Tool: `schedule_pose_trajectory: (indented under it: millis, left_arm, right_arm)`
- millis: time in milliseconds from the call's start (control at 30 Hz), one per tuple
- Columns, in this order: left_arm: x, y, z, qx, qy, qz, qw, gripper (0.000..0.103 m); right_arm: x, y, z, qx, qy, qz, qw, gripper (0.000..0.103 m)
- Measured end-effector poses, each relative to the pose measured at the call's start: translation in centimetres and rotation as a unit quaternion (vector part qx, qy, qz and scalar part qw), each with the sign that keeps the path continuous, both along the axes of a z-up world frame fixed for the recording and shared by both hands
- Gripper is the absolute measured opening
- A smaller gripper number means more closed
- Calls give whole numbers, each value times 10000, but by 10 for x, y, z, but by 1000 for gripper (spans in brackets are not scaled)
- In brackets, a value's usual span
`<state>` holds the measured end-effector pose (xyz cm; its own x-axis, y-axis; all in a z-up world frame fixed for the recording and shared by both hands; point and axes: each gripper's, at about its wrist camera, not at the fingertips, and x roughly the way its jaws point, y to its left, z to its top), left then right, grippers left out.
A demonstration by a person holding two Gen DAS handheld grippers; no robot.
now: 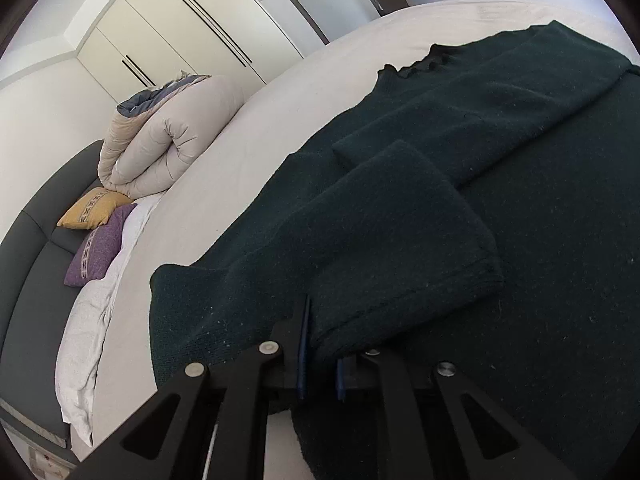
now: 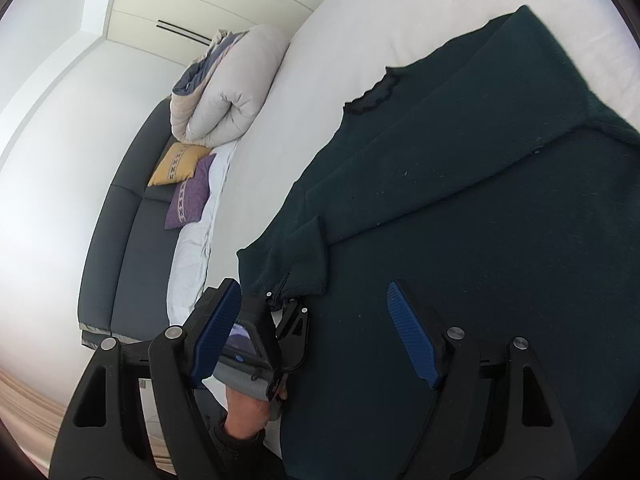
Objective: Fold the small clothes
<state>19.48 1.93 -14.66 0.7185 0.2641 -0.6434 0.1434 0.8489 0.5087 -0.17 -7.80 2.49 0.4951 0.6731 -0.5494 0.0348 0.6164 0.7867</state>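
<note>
Bed with pale sheet fills most of both views; headboard, dark grey and padded, runs along its left side. Sweater, dark green knit, lies spread flat on the sheet, taking up the right half of each view, frilled collar toward the far edge. One sleeve is folded across the body, cuff end lying toward the near hem; a second fold of knit runs diagonally behind it. Rolled duvet, beige with a blue-grey lining, sits at the head end against the headboard. White pillow lies along the sheet edge beside the headboard. Yellow cushion and purple cushion, both with a patterned band, rest touching each other between duvet and pillow. Wardrobe, cream doors with dark bar handles, stands beyond the bed. Left gripper: jaws drawn nearly together, blue pads pinching the near left edge of the sweater, knit bunched between them; in the right wrist view the same tool shows at the hem corner with a hand on its handle. Right gripper: jaws wide apart, blue pads clear of the cloth, hanging above the sweater's lower body, nothing between them. Motion blur in the right view.
</note>
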Motion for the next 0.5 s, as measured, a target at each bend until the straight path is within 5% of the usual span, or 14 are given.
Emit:
schedule_pose_trajectory:
  millis: [100,233,500]
  left_arm:
    - [3,24,10,-666,156,210,9974,25]
    - [-4,45,21,-1407,301,476,9885,62]
    - [-11,96,50,-3069,836,508,9467,67]
  right_arm:
    - [35,20,-25,162,313,180,9992,76]
    - [79,54,-57,284,718,421,9961,76]
    - [132,123,-101,-123,1235,803,9890,76]
